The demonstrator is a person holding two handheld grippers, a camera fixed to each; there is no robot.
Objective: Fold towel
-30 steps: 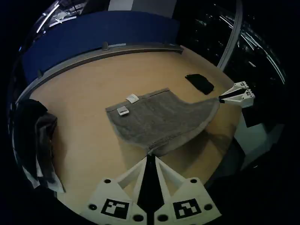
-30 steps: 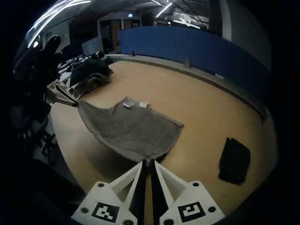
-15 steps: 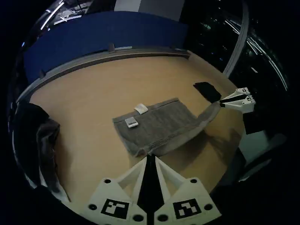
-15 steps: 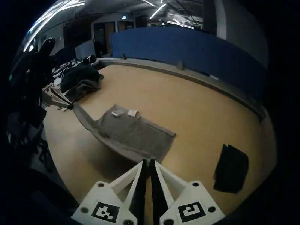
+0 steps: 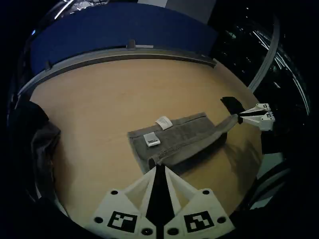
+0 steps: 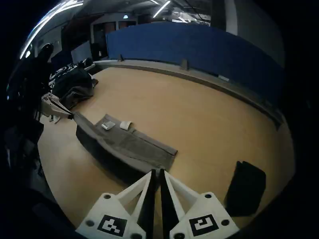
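Now left gripper (image 5: pixel 159 164) clamped on towel (image 5: pixel 183 133) corner, right gripper (image 6: pixel 158 171) clamped on other; far edge flat on table (image 5: pixel 99 99)

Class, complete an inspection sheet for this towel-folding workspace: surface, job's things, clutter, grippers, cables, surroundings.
Surface: light wooden table, curved edge.
Job's things: grey towel, near edge lifted, far part flat on the table, two white labels up.
Clutter: black folded cloth; dark clothes heap at the table's side.
Grippers: left gripper and right gripper each shut on a near towel corner.
Cables: nothing seen.
Surroundings: blue partition behind the table; dim office with ceiling lights.
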